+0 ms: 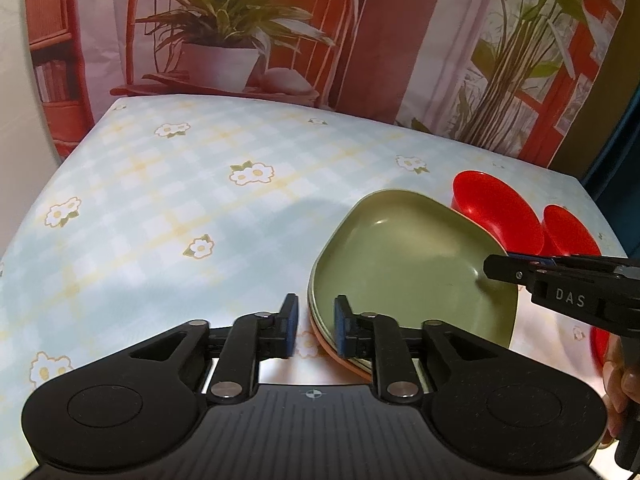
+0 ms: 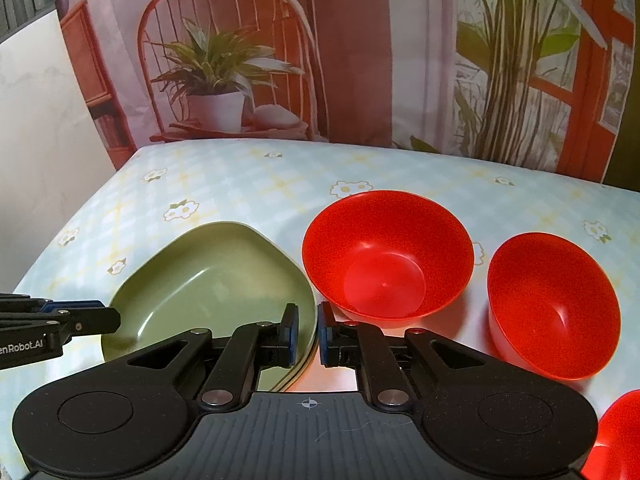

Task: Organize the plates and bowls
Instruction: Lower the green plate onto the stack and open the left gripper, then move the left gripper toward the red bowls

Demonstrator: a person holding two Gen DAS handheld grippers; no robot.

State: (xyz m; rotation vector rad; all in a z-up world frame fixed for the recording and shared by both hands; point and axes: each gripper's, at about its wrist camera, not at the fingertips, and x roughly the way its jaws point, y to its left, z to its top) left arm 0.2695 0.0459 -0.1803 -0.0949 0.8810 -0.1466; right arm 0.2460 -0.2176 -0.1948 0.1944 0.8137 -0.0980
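A stack of plates lies on the table, an olive-green plate (image 1: 408,264) (image 2: 208,280) on top and an orange plate (image 1: 332,354) showing under its near edge. My left gripper (image 1: 316,326) is open astride the stack's left rim, and a gap shows beside each pad. My right gripper (image 2: 308,332) stands slightly open astride the right rim; green shows between its left pad and the rim. Each gripper appears from the side in the other view, the right gripper (image 1: 500,270) and the left gripper (image 2: 116,320). Two red bowls (image 2: 384,256) (image 2: 552,308) stand upright right of the plates.
A third red bowl (image 2: 616,440) sits at the near right corner. The checked flowered tablecloth (image 1: 160,200) stretches bare to the left and behind the dishes. A printed backdrop hangs behind the far table edge. A person's hand (image 1: 616,380) holds the right gripper's handle.
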